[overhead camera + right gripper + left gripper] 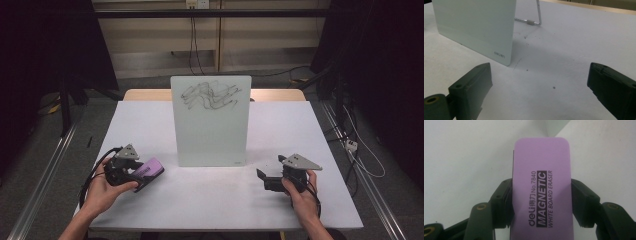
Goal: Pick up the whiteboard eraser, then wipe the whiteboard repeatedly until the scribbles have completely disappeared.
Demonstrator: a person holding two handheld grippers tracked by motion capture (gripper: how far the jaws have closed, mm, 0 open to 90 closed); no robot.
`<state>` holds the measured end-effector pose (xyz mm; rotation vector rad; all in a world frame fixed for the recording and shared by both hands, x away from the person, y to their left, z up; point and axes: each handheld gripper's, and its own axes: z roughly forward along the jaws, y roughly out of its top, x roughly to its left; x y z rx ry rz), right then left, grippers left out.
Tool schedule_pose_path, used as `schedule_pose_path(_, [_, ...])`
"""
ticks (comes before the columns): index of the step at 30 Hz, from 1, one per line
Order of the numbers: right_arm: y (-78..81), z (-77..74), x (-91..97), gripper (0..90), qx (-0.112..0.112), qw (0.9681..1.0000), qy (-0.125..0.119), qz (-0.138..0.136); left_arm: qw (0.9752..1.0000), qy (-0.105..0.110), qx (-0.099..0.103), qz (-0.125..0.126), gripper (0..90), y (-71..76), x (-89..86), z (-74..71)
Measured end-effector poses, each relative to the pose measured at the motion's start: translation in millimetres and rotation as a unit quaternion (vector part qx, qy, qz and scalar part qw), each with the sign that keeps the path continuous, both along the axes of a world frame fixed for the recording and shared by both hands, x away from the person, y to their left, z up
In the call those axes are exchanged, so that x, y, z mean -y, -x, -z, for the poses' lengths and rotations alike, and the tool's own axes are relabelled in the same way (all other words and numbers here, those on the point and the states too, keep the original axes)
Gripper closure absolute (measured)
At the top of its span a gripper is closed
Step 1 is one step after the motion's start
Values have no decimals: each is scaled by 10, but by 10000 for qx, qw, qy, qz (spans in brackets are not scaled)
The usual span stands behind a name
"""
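A small whiteboard stands upright mid-table on a wire stand, with dark scribbles across its top. Its lower right corner is near in the right gripper view. At the table's front left, my left gripper is shut on a purple whiteboard eraser. In the left gripper view both pads press the long sides of the eraser, whose printed label faces the camera. My right gripper rests at the front right, pointing left toward the board. Its jaws stand wide open with bare table between them.
The white table has free room in front of the board and between the two hands. A wooden strip runs along its far edge. Cables trail over the floor at the right.
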<state>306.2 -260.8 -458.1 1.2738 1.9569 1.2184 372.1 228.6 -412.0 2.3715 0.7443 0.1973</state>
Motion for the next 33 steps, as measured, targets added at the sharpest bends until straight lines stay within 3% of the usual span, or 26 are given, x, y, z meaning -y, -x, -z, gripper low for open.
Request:
schedule_pose_path(3, [-7, -2, -5, 60, 1, 10000, 5, 12, 9996, 261, 97, -93, 408, 13, -11, -5])
schedule_pose_path(12, [2, 1, 0, 63, 13, 10000, 28, -8, 9981, 436, 408, -181, 408, 71, -12, -35])
schedule_pose_path(14, [4, 1, -1, 63, 16, 10000, 39, -31, 9969, 484, 569, -244, 408, 89, -17, -54])
schedule_pose_path(15, [6, 2, -2, 62, 7, 10000, 41, -39, 9971, 515, 525, -207, 408, 89, -26, -63])
schedule_pose_path(24, [2, 2, 3, 62, 9, 10000, 14, -44, 9917, 910, 818, -387, 408, 193, -57, -69])
schedule_pose_path(25, [1, 2, -1, 62, 11, 10000, 22, -49, 9917, 856, 891, -368, 408, 189, -73, -83])
schedule_pose_path(27, [2, 0, -7, 62, 11, 10000, 25, -61, 9901, 1004, 887, -419, 408, 193, -78, -89])
schedule_pose_path(33, [2, -2, -5, 62, 23, 10000, 22, -47, 9868, 1169, 1038, -432, 408, 195, -84, -144])
